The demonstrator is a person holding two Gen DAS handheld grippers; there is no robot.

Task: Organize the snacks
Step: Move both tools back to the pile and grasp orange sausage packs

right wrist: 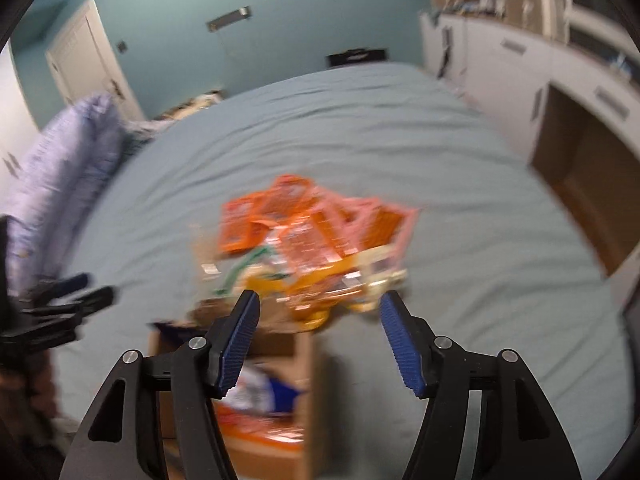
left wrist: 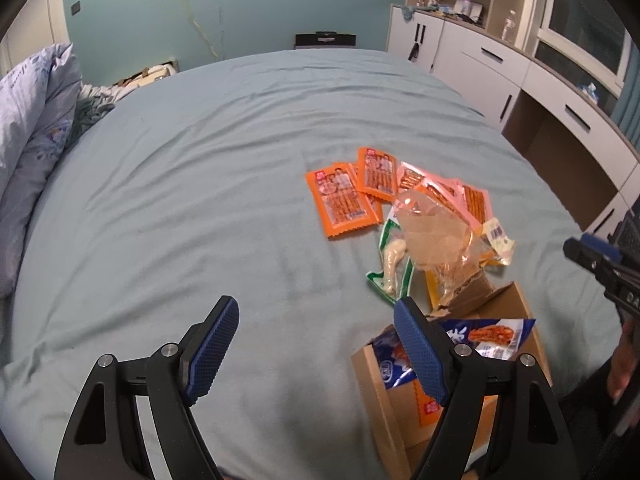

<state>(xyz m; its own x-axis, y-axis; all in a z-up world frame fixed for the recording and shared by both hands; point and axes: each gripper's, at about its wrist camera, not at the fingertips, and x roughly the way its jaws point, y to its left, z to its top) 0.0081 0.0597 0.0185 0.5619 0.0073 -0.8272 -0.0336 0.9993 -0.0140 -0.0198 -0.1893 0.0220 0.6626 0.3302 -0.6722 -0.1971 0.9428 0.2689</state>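
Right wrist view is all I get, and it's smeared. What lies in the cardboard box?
Observer: A blue snack packet lies across the cardboard box.
Operator: And the pile behind it?
Observer: Orange packets lie flat on the bed sheet, with a clear crumpled bag beside them.
Operator: Left gripper holding anything?
Observer: No. The left gripper is open and empty.

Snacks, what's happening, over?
Left tongs open, empty. Right tongs open, empty. Snack pile loose on bed; blue packet in box. Nothing in the way.
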